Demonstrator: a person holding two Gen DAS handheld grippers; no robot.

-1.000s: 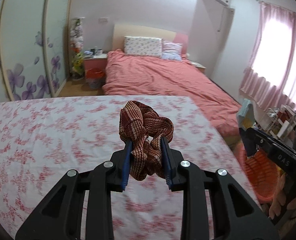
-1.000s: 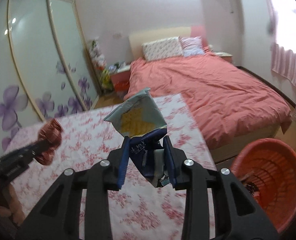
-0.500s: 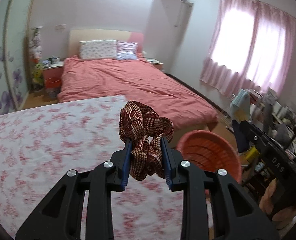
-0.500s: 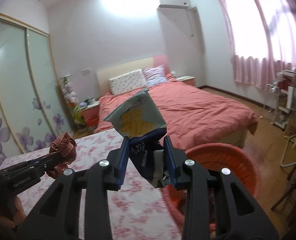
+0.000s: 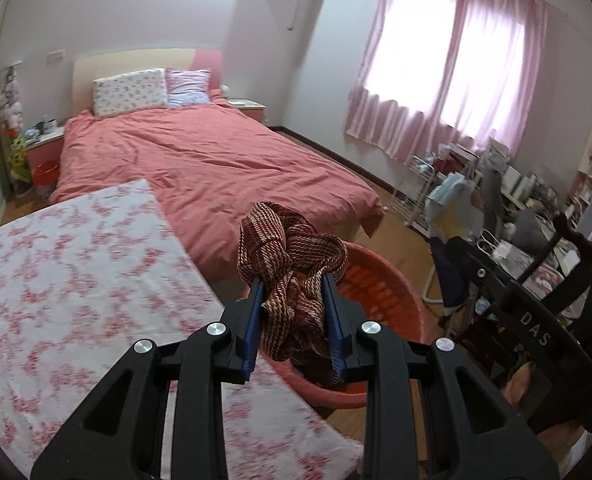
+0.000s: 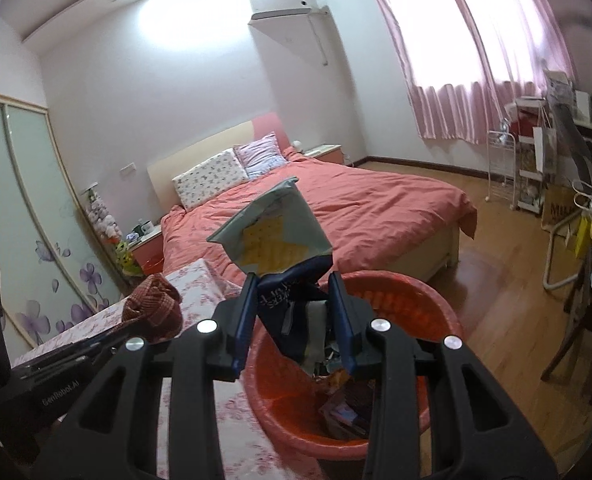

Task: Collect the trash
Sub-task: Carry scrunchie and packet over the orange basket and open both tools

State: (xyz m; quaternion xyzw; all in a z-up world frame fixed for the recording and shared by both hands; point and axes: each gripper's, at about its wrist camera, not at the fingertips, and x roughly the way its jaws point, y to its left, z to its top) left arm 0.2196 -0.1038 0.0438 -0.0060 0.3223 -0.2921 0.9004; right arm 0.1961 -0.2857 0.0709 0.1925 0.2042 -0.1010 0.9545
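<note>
The round red plastic basket (image 6: 436,312) is partly hidden at lower centre; its contents are indistinct. The left gripper (image 5: 294,320) is clamped on a crumpled maroon striped cloth (image 5: 288,256), the right gripper (image 6: 294,320) on a blue-and-yellow snack bag (image 6: 276,236).

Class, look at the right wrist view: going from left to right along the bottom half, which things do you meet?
Left gripper with cloth → floral table → right gripper with snack bag → red basket → wood floor.

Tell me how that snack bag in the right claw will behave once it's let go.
The snack bag looks crumpled, thin and open-topped, so probably light and floppy. Released by the right claw, it may flutter rather than drop straight into the red basket.
</note>
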